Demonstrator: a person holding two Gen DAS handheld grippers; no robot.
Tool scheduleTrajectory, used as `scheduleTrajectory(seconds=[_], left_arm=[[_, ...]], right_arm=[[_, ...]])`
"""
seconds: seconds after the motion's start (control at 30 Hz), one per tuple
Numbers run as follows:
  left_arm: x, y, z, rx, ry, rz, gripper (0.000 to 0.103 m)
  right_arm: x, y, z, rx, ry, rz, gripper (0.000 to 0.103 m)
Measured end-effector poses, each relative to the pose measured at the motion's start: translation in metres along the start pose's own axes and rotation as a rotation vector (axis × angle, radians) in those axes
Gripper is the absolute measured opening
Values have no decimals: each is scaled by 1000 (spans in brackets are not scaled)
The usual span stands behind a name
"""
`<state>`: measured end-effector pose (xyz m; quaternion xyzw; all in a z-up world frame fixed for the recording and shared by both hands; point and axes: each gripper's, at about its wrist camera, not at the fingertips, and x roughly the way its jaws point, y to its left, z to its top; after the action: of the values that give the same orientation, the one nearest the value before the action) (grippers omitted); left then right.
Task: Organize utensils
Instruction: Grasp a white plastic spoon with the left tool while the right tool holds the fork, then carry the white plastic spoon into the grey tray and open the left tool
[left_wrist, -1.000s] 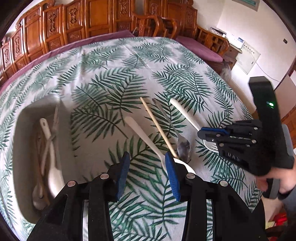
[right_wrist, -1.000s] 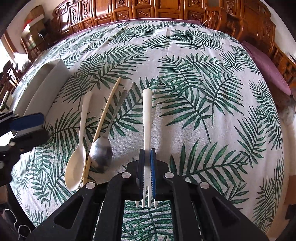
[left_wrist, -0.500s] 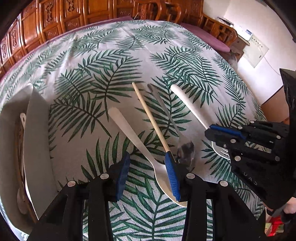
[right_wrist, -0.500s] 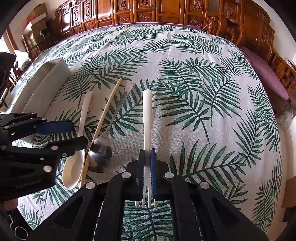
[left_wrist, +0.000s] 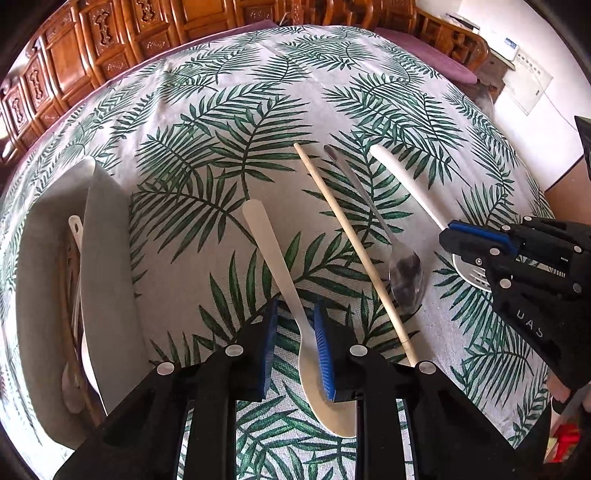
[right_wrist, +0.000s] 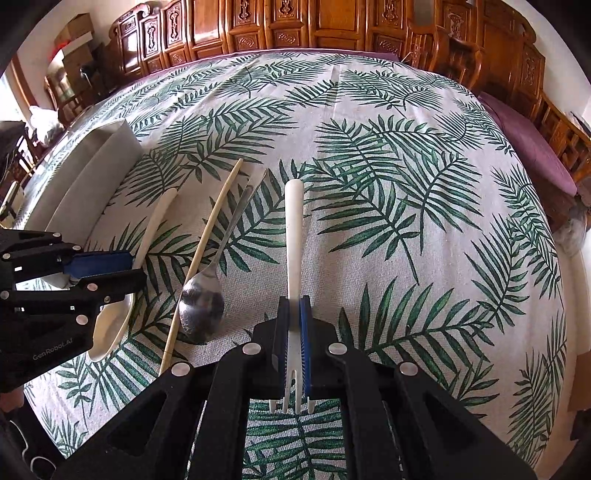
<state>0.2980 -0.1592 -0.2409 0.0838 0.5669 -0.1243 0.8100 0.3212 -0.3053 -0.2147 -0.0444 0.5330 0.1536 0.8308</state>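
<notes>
Straddling white spoon (left_wrist: 291, 295), left tool (left_wrist: 295, 347) apart; right tool (right_wrist: 294, 347) clamped on fork (right_wrist: 294, 236), chopstick (left_wrist: 354, 251), metal spoon (left_wrist: 402, 269) between

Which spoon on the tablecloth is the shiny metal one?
The metal spoon, lying between the wooden chopstick and the white fork. The other loose spoon, the white spoon, is dull plastic.

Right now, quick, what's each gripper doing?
Left gripper: open, fingers either side of the white spoon, not clamped.
Right gripper: shut on the white fork.
</notes>
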Motion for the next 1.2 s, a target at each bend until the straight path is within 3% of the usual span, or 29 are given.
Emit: scheduleTrajectory(seconds=[0.07, 0.13, 0.5, 0.77, 1.2], left_arm=[[0, 1, 0, -7, -3, 7, 9], [0, 6, 0, -24, -7, -37, 6], [-26, 18, -3, -31, -57, -77, 6], [-78, 28, -8, -39, -161, -100, 6], [-122, 83, -24, -104, -237, -81, 6]], right_arm=[[0, 0, 0, 2, 1, 0, 7], [0, 0, 1, 10, 3, 2, 7], [-22, -6, -2, 70, -10, 5, 7], [-57, 17, 0, 45, -59, 19, 7], [-85, 71, 15, -12, -101, 70, 7]])
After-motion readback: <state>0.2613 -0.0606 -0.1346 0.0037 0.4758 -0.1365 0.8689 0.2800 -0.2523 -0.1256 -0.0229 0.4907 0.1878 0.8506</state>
